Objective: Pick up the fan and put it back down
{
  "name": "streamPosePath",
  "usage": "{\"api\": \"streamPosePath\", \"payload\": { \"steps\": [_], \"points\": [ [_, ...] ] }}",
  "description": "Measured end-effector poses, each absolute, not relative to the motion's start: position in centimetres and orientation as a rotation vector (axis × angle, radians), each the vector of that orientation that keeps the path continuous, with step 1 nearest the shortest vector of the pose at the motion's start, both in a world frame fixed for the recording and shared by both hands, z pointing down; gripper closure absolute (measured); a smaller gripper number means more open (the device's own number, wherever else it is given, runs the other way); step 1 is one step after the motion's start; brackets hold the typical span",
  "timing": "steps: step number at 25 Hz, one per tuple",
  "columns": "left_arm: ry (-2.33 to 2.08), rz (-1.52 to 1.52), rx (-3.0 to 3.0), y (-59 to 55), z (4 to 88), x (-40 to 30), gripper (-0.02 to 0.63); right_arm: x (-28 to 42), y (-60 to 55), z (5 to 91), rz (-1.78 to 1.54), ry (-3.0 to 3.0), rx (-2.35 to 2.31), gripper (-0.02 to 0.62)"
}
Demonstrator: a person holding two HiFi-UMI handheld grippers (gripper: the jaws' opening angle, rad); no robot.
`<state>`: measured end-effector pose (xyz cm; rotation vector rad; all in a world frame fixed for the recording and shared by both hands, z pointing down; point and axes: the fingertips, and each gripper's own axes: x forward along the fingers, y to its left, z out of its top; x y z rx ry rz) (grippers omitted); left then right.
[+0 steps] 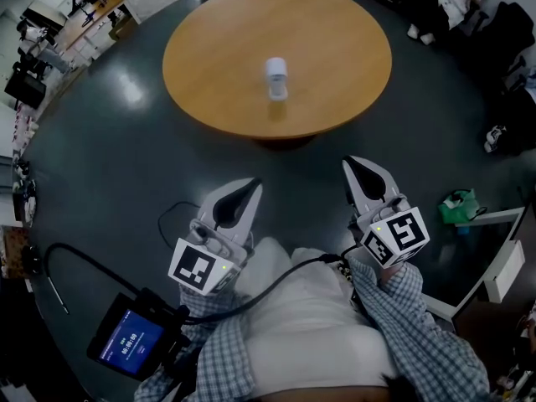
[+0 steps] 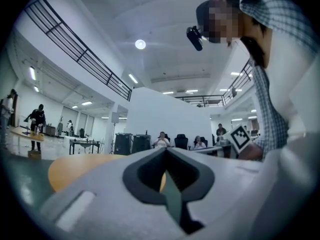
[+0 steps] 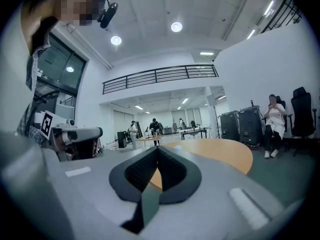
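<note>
The round wooden table (image 1: 218, 74) stands ahead of you on the dark floor (image 1: 109, 166), well apart from both tools. Your forearms, in checked sleeves (image 1: 419, 325), are drawn in close to your body. You hold the two tools side by side with a gap between them, both pointing level toward the table.

Your left gripper (image 1: 254, 184) has its jaws together. The tips meet in its own view and nothing is caught between the dark pads. Your right gripper (image 1: 347, 164) is closed tight in the same way and is just as empty. Neither one touches the table or anything else.

The fan (image 1: 276, 79), small and white, sits near the middle of the table top, well clear of both grippers.
</note>
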<state>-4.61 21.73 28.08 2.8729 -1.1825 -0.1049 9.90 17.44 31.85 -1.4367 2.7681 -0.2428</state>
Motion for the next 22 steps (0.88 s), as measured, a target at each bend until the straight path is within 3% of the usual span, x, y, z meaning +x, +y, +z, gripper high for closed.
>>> {"api": "streamPosePath", "payload": {
  "steps": [22],
  "points": [
    [-1.228, -0.127, 2.855, 23.6, 27.3, -4.0, 0.607, 10.4, 19.8, 31.4, -0.283, 2.796, -1.399, 0.592]
  ]
}}
